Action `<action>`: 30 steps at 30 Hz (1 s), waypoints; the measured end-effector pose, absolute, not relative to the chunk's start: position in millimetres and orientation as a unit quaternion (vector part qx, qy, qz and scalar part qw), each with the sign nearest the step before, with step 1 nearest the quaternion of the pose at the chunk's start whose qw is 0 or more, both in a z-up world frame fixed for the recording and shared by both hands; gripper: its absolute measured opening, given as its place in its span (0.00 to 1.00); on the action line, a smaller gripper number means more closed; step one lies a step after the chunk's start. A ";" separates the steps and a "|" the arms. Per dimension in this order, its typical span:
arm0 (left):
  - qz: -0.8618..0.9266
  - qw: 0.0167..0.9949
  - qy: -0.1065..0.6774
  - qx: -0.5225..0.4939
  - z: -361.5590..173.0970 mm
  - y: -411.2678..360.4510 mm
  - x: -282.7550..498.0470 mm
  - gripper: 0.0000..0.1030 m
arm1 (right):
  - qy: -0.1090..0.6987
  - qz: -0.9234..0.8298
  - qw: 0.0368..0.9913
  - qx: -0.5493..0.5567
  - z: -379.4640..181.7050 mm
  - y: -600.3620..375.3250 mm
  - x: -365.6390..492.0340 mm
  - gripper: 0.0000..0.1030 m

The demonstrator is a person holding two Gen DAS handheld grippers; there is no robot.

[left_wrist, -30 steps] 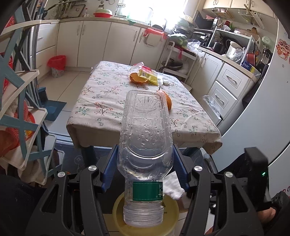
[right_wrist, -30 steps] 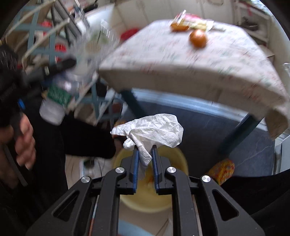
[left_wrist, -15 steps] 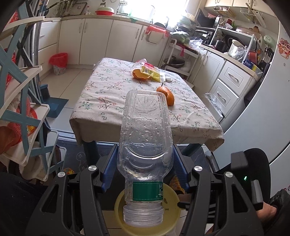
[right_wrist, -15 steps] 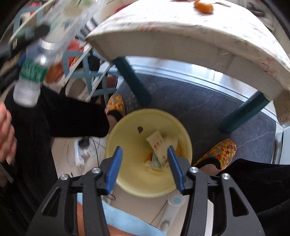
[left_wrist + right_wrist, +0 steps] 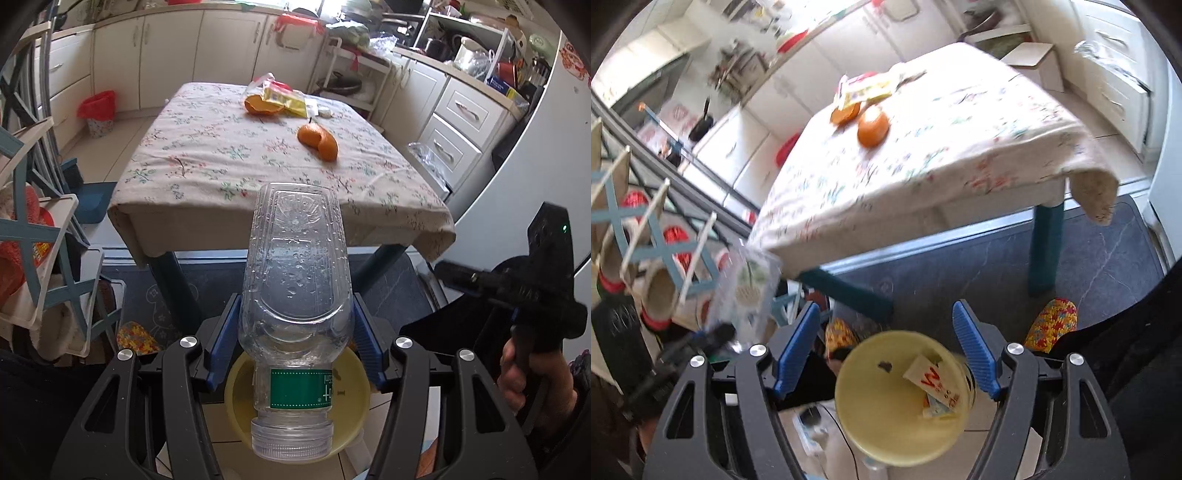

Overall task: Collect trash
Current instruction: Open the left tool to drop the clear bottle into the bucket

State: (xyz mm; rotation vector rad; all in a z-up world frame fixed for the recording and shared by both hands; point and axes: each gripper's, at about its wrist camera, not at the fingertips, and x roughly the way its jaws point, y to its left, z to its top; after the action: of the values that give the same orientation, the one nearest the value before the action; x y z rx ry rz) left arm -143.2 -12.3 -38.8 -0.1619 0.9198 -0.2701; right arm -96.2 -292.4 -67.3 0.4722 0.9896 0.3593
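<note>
Left tool (image 5: 295, 350): its blue ribbed fingers (image 5: 221, 343) are closed against the two sides of a clear, empty plastic bottle with a green label band (image 5: 295, 295). The bottle is held cap toward the camera and base pointing away, directly above a round yellow plastic bin (image 5: 354, 413) that lies under the tool.

Right tool (image 5: 886, 350): its blue fingers (image 5: 975, 350) are spread wide and hold nothing. The yellow bin (image 5: 857, 406) sits on the floor directly beneath and between them. Inside it lie a white wrapper with red print (image 5: 932, 378), other scraps of packaging and a small dark fleck. The bottle held by the left tool appears blurred to the left of this tool (image 5: 750, 284).

Ahead of both tools stands the surface covered by a floral tablecloth (image 5: 207, 155). On it, beyond the bottle's base, rest a piece of orange peel (image 5: 319, 142), and farther off a second orange peel (image 5: 262, 105) touching a clear plastic bag with yellow and red contents (image 5: 282, 94). A patterned yellow-and-red slipper (image 5: 1052, 325) rests on the dark floor mat (image 5: 1108, 258) just to the right of the right tool. At the right edge of the left view, the person's right hand (image 5: 524, 373) grips the black handle of the other tool.
</note>
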 end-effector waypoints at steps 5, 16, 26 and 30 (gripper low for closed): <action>-0.135 0.878 0.456 -0.060 -45.3 -20.1 -144.0 0.53 | 0.456 0.160 0.841 0.242 -65.7 -300.7 -97.1 0.72; -0.157 0.862 0.482 -0.005 -57.9 -41.7 -146.8 0.53 | 0.457 0.161 0.841 0.243 -65.8 -303.8 -97.2 0.72; -0.203 0.808 0.549 0.071 -90.6 -73.8 -150.9 0.54 | 0.458 0.164 0.839 0.244 -66.6 -302.8 -96.9 0.72; -0.225 0.772 0.579 0.136 -110.0 -98.1 -159.9 0.54 | 0.457 0.164 0.839 0.246 -67.0 -302.7 -96.9 0.72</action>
State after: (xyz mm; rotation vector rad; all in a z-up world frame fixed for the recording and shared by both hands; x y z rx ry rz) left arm -159.9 -98.1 -110.0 0.2949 1.2553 -0.4888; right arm -96.9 -302.7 -67.0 0.5206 0.9669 0.3461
